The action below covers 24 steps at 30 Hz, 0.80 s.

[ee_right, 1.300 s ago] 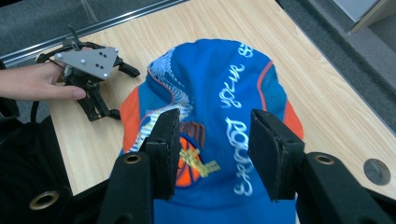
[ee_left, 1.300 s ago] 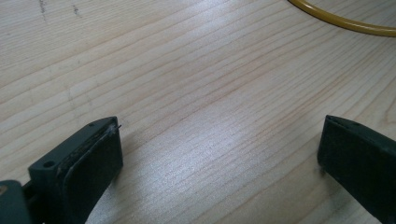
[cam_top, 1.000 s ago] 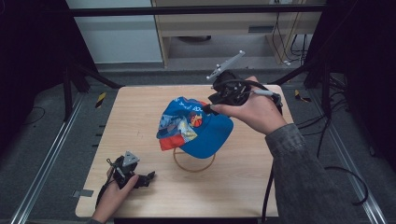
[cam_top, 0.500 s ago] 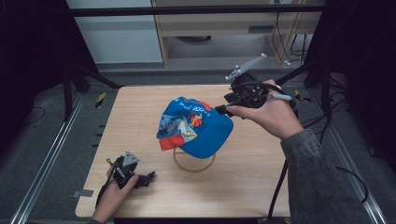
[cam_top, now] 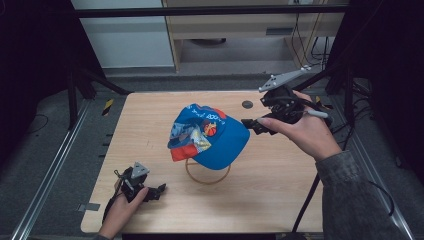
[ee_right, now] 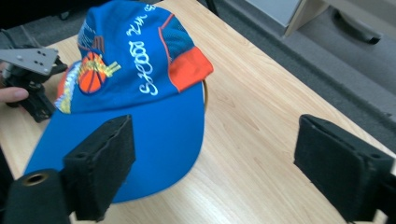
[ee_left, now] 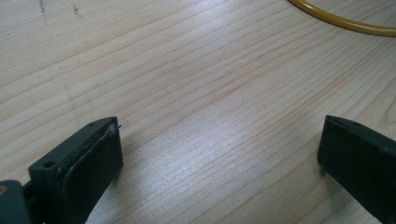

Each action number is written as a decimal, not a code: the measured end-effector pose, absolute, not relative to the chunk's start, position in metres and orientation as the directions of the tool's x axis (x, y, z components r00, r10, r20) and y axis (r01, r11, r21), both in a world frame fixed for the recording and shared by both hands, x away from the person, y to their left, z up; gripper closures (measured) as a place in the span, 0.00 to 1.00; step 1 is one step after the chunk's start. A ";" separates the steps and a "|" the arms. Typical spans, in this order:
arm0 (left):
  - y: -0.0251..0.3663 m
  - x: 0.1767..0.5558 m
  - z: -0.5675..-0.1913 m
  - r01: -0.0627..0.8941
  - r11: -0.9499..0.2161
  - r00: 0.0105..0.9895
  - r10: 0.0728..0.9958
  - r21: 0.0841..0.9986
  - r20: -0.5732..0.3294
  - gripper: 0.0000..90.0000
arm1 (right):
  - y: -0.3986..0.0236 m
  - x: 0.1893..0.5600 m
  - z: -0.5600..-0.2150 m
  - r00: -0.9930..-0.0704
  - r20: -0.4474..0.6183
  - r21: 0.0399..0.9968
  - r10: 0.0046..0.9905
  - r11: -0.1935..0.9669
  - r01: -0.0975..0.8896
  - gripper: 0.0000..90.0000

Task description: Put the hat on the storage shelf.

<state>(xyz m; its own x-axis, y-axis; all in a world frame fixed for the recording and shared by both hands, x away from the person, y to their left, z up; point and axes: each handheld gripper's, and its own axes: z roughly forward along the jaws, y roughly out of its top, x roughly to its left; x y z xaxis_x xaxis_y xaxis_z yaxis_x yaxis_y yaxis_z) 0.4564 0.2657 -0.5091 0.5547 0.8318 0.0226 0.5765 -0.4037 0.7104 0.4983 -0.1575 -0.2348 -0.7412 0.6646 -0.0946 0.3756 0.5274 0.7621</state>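
The blue baseball cap (cam_top: 212, 137) sits on a yellow ring stand (cam_top: 207, 175) near the middle of the wooden counter (cam_top: 280, 200). The right tool (cam_top: 250, 124) hovers just beside the cap's right edge, its jaws spread wide with nothing between them; in the right gripper view the cap's brim (ee_right: 140, 154) lies just ahead of the left jaw, not yet between the pads. The left tool (cam_top: 159, 190) rests low on the counter near the front left corner, well apart from the cap, jaws likewise released and empty, with a bit of the yellow ring at the top of its view.

The step in hand looks like the right tool's approach to the cap. The next move calls for bringing one pad under and one over the brim edge, then closing on the fabric.

The cap's long axis runs from crown to brim; in the high view the brim points toward the front right, the printed crown (cam_top: 197, 127) toward the back left, tilted on the stand.
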 end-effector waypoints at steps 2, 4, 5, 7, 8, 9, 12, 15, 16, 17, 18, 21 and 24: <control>0.266 0.456 -0.509 0.576 -0.404 0.555 0.832 0.710 0.023 0.00 | -0.162 0.496 -0.237 -0.739 -0.101 0.768 0.666 0.524 0.367 0.09; 0.265 0.456 -0.509 0.578 -0.398 0.552 0.834 0.712 0.018 0.00 | -0.167 0.492 -0.241 -0.740 -0.097 0.770 0.666 0.521 0.368 0.08; 0.265 0.456 -0.509 0.578 -0.398 0.552 0.834 0.712 0.018 0.00 | -0.167 0.492 -0.241 -0.740 -0.097 0.770 0.666 0.521 0.368 0.08; 0.266 0.456 -0.509 0.578 -0.403 0.555 0.832 0.709 0.021 0.00 | -0.178 0.488 -0.246 -0.732 -0.090 0.776 0.676 0.508 0.373 0.08; 0.266 0.456 -0.509 0.578 -0.405 0.555 0.831 0.709 0.022 0.00 | -0.182 0.486 -0.248 -0.728 -0.088 0.779 0.680 0.502 0.375 0.07; 0.266 0.456 -0.509 0.578 -0.406 0.556 0.831 0.708 0.022 0.00 | -0.186 0.485 -0.249 -0.724 -0.081 0.783 0.685 0.494 0.379 0.08; 0.266 0.456 -0.509 0.578 -0.405 0.556 0.831 0.708 0.022 0.00 | -0.196 0.483 -0.254 -0.714 -0.072 0.787 0.697 0.479 0.389 0.08; 0.266 0.456 -0.509 0.578 -0.404 0.555 0.832 0.709 0.021 0.00 | -0.209 0.482 -0.263 -0.691 -0.073 0.784 0.719 0.470 0.406 0.12; 0.266 0.456 -0.509 0.578 -0.403 0.554 0.832 0.710 0.021 0.00 | -0.212 0.481 -0.267 -0.684 -0.074 0.784 0.725 0.466 0.410 0.13; 0.266 0.456 -0.509 0.578 -0.403 0.554 0.832 0.710 0.021 0.00 | -0.212 0.481 -0.267 -0.684 -0.074 0.784 0.725 0.466 0.410 0.13; 0.265 0.456 -0.509 0.578 -0.400 0.553 0.833 0.711 0.019 0.00 | -0.218 0.481 -0.275 -0.674 -0.079 0.782 0.734 0.465 0.415 0.14; 0.266 0.456 -0.509 0.578 -0.402 0.554 0.832 0.710 0.021 0.00 | -0.222 0.481 -0.282 -0.665 -0.080 0.777 0.743 0.464 0.425 0.14; 0.266 0.456 -0.509 0.578 -0.403 0.555 0.832 0.709 0.021 0.00 | -0.228 0.482 -0.297 -0.653 -0.090 0.775 0.752 0.465 0.429 0.14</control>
<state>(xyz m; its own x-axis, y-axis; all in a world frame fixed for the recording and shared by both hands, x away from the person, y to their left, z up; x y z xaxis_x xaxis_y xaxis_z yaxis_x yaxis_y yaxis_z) 0.4563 0.2657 -0.5091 0.5546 0.8318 0.0212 0.5779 -0.4034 0.7094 0.4821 -0.2279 -0.2965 -0.6527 0.7522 -0.0899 0.4286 0.4645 0.7749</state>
